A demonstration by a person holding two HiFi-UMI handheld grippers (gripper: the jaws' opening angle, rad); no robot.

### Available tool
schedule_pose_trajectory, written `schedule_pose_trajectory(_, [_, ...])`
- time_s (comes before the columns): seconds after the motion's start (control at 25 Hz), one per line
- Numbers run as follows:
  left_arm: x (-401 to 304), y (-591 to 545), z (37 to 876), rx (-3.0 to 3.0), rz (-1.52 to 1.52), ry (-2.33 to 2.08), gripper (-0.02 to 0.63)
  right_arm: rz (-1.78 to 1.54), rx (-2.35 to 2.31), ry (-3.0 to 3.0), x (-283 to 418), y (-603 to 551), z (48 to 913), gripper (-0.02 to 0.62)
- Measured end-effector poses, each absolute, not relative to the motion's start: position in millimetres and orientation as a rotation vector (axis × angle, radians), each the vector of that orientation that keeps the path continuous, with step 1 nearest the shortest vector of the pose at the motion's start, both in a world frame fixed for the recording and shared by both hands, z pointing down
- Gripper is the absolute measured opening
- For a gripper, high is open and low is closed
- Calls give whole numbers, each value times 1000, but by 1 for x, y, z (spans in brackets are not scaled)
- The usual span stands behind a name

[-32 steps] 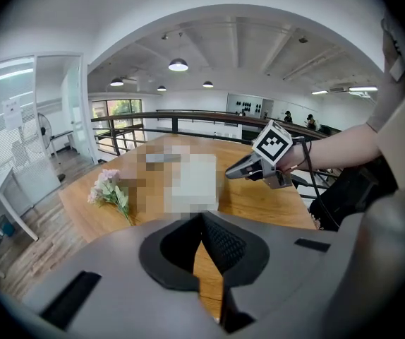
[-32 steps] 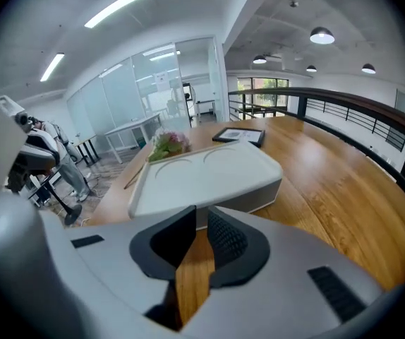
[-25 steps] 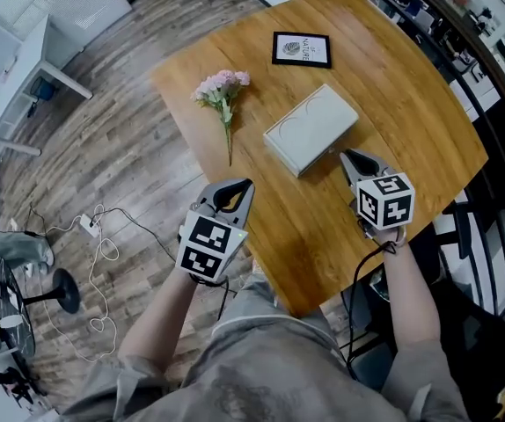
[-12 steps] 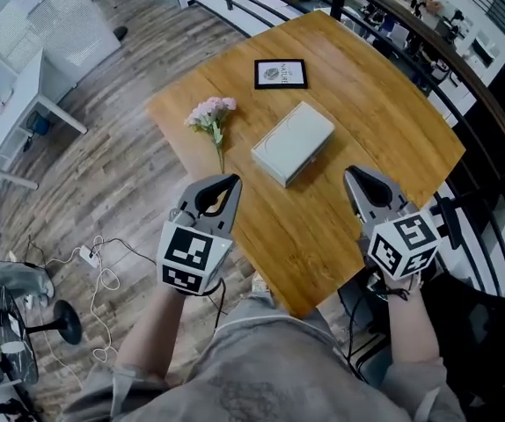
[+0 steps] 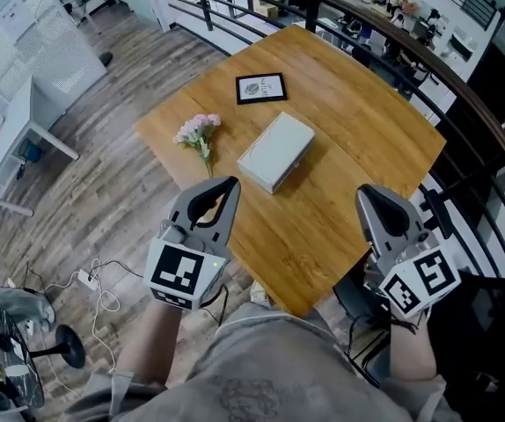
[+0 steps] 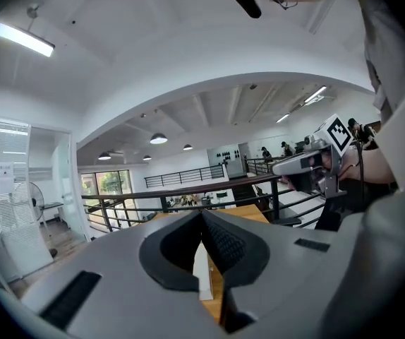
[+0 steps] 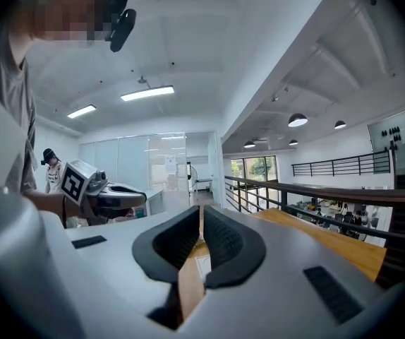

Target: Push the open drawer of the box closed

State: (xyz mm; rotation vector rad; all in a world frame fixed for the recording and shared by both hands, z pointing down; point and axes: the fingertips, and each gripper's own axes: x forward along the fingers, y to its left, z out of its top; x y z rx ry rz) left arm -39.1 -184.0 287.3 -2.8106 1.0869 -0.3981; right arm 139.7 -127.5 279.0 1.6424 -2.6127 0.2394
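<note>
**Table stock: box unattended, both tongs clear**

Flat white rectangular box (image 5: 275, 151): lies mid-table on the light-brown wooden table (image 5: 358, 121), touched by neither gripper.
Bunch of pink flowers on green stems (image 5: 196, 133): 9 o'clock of the box, near.
Black-framed picture (image 5: 260, 88): 12 o'clock, apart.
Left gripper (image 5: 227, 184): 7 o'clock of the box, jaws pressed together, empty.
Right gripper (image 5: 365, 192): 4 o'clock, well apart, jaws closing and almost meeting, nothing between.

Smooth wooden table (image 5: 349, 148) with a soft sheen, matt off-white box (image 5: 275, 151), grey-brown wood-plank floor (image 5: 103, 200)
</note>
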Motion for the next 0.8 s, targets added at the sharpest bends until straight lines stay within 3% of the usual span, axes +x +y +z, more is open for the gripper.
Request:
schedule_pose_trajectory(0.32, [-25, -156, 267, -2826, -267, 982, 17, 205, 1682, -2622, 130, -87, 267, 37])
schedule_pose_trajectory(0.8, [-17, -137, 277, -2843, -307, 918, 17, 231, 1674, -2594, 118, -63, 281, 35])
